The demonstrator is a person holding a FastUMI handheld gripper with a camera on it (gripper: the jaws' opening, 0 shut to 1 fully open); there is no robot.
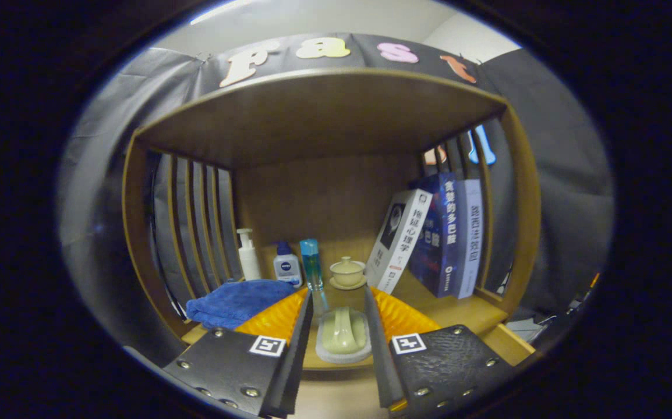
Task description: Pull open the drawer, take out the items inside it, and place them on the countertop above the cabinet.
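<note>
Lying between the tongs (339, 340): spoon rest (343, 336).

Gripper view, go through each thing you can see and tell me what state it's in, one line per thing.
gripper: open, fingers either side of the dish, not pressing it
pale green dish: on the countertop, between the fingers
lidded cup: lid on, upright on its saucer
blue cloth: bunched up
pump bottle: upright
blue-capped bottle: upright, capped
tall blue bottle: upright
books: closed, leaning

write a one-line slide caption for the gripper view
Tool held around a pale green spoon-like item over the countertop, ahead of a lidded cup, bottles and books.
</note>
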